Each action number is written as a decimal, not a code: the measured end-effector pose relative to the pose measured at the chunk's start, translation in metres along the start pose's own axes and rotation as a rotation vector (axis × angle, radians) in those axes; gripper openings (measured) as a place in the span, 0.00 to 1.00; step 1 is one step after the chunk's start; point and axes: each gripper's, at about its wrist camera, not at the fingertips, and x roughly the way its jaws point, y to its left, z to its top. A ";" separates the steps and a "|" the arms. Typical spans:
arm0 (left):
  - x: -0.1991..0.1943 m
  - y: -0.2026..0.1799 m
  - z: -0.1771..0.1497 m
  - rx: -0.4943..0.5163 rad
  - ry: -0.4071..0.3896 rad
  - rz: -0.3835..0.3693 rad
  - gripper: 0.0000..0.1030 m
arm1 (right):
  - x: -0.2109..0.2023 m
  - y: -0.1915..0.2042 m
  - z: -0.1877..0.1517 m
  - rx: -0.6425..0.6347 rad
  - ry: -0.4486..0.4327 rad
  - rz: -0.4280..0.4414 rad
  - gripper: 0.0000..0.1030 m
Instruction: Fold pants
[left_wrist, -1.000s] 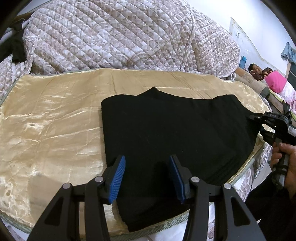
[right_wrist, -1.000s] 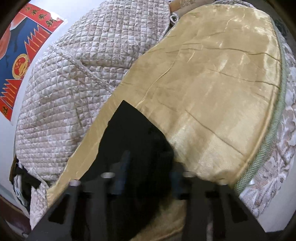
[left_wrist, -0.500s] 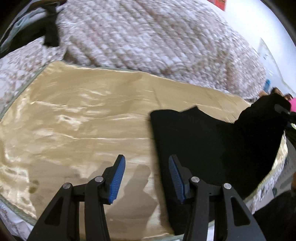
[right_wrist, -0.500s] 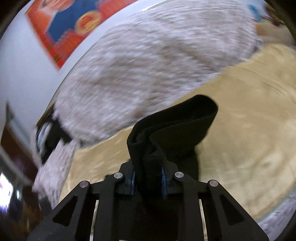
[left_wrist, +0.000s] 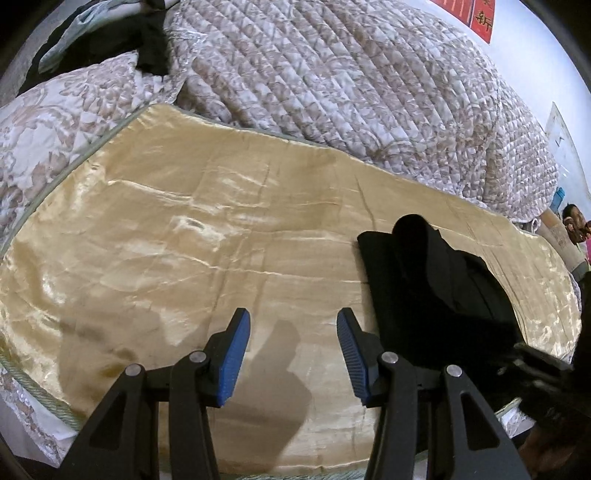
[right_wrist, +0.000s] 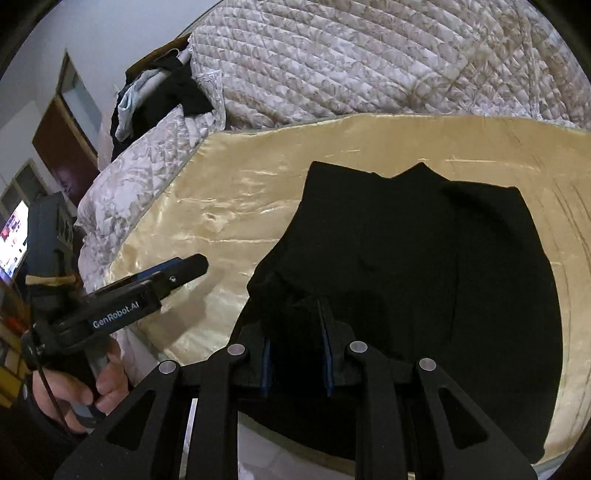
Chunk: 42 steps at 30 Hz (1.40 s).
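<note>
Folding black pants (right_wrist: 406, 258) on a bed, right gripper (right_wrist: 295, 354) clamping a bunched edge.
Left gripper (left_wrist: 291, 354) is hanging half-open, empty; laying the fold flat and square should be helping.

Left black two-finger tongs (left_wrist: 291, 358): angular black plastic linkage arms, round silver pivot screws, ribbed blue rubber pads (left_wrist: 233, 363). White "GenRobot.AI" lettering along the body in the right wrist view. Right black two-finger tongs (right_wrist: 295, 354): same build, thin blue pad edges, four silver screws. Left hand (right_wrist: 79, 387): dark sleeve at the wrist.
</note>
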 end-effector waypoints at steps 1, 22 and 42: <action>0.000 0.001 0.000 -0.003 -0.001 0.000 0.50 | -0.006 0.003 0.003 -0.012 -0.016 -0.011 0.20; -0.005 -0.010 0.001 0.023 -0.028 -0.035 0.50 | -0.065 0.003 -0.008 -0.087 -0.195 0.041 0.48; 0.046 -0.118 0.053 0.265 0.012 -0.216 0.48 | -0.019 -0.101 0.069 0.007 -0.012 -0.107 0.28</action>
